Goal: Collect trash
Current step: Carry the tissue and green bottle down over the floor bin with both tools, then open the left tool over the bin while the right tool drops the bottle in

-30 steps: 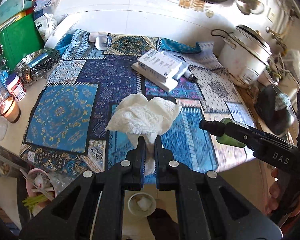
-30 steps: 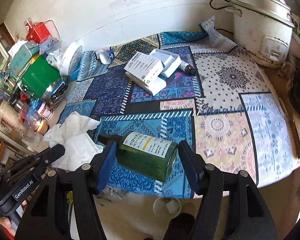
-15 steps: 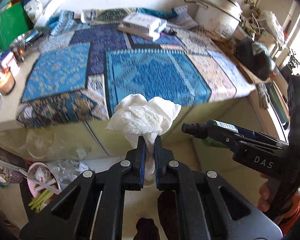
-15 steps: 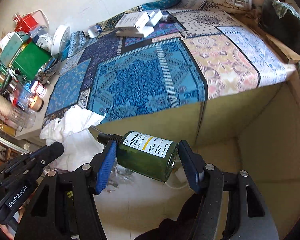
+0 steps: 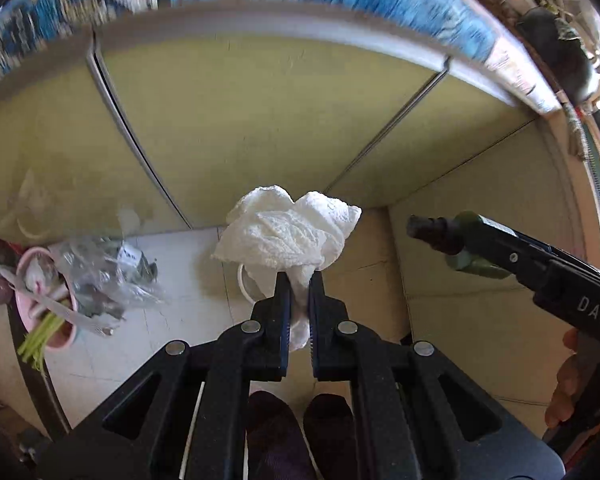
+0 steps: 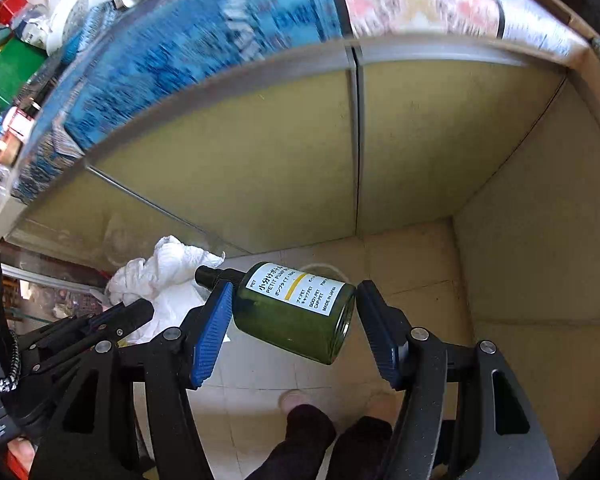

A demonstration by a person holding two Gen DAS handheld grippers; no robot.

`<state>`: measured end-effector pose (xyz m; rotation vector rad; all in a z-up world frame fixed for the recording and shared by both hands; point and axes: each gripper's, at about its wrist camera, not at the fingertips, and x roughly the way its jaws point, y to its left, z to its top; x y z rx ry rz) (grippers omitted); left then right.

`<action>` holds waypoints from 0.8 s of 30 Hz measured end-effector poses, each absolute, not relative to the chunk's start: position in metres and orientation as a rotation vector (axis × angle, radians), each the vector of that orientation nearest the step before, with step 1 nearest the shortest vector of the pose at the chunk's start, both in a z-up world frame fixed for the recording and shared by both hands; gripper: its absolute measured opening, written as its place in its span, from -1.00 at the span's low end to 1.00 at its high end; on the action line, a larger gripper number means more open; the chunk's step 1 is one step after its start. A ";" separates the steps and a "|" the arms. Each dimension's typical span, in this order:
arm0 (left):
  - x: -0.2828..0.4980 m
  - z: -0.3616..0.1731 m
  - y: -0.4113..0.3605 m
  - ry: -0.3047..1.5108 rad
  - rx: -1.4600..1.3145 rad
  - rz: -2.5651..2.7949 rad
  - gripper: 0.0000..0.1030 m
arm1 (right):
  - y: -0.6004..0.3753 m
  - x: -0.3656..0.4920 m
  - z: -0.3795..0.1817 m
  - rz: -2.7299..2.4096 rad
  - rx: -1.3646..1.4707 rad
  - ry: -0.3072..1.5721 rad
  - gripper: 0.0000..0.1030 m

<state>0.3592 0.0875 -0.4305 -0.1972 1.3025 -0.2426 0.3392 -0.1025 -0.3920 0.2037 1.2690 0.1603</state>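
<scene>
My left gripper [image 5: 299,280] is shut on a crumpled white paper towel [image 5: 288,236], which bulges above its fingertips. My right gripper [image 6: 295,286] is shut on a dark green bottle [image 6: 292,312] with a white label and a black nozzle; the bottle lies crosswise between the blue pads [image 6: 212,328]. Both point steeply down at the tiled floor, in front of the counter's yellow-green cabinet doors [image 5: 260,128]. In the left wrist view the bottle [image 5: 472,252] hangs to the right of the towel. The towel [image 6: 168,276] shows to the left in the right wrist view.
A white round container's rim [image 5: 242,284] peeks out on the floor behind the towel, and its rim [image 6: 324,269] shows behind the bottle. A pink bowl [image 5: 46,312] and a clear plastic bag [image 5: 100,272] lie at left. The person's dark-socked feet [image 5: 296,432] stand below.
Both grippers have sunk from over the patterned countertop to below its edge and tipped down toward the floor. The towel and the bottle stay gripped as before.
</scene>
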 end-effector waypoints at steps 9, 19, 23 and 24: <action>0.367 -0.588 0.068 1.381 -0.283 -0.177 -0.87 | -0.132 0.353 -0.546 0.164 0.252 1.356 0.17; 0.371 -0.760 0.056 1.458 -0.364 -0.121 -0.87 | -0.125 0.362 -0.683 0.184 0.252 1.417 0.17; 0.372 -0.803 0.058 1.488 -0.427 -0.103 -0.86 | -0.115 0.367 -0.705 0.215 0.263 1.435 0.17; 0.373 -0.809 0.058 1.494 -0.439 -0.106 -0.78 | -0.112 0.368 -0.709 0.223 0.261 1.437 0.17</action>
